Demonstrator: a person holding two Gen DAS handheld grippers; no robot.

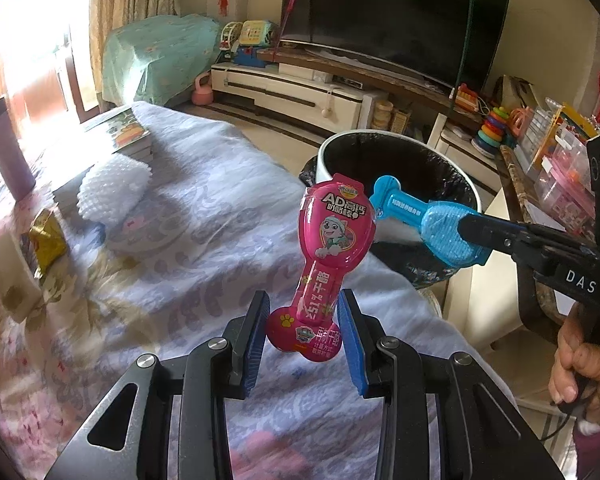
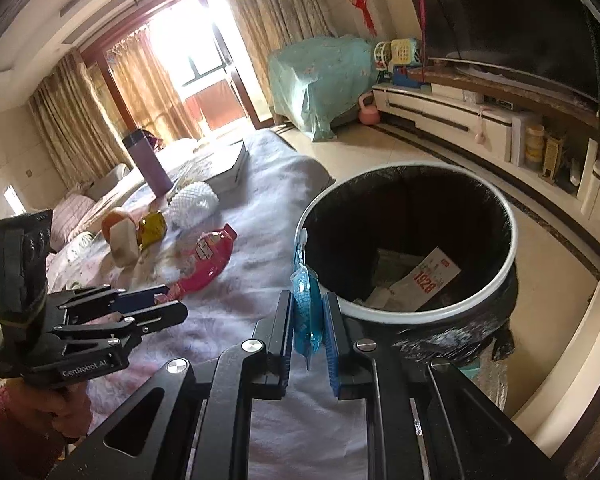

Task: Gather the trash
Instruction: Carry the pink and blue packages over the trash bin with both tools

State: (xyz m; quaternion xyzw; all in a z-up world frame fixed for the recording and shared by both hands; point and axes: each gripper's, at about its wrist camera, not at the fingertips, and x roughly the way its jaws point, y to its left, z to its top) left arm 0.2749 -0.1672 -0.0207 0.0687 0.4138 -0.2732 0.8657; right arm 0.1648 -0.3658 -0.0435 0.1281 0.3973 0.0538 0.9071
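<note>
My left gripper [image 1: 303,312] is shut on a pink bone-shaped snack wrapper [image 1: 330,240] and holds it upright above the cloth-covered table; the wrapper also shows in the right wrist view [image 2: 204,264]. My right gripper [image 2: 308,312] is shut on a blue bone-shaped wrapper [image 2: 306,300], held edge-on beside the rim of the bin [image 2: 412,314]. In the left wrist view the blue wrapper [image 1: 420,216] hangs over the bin [image 1: 328,148], which has a black liner and holds paper scraps.
On the table lie a gold wrapper [image 1: 48,240], a white foam net [image 1: 112,188], a white packet [image 1: 10,276], books [image 1: 128,132] and a purple bottle [image 1: 6,148]. A TV stand [image 2: 440,116] with toys runs behind the bin.
</note>
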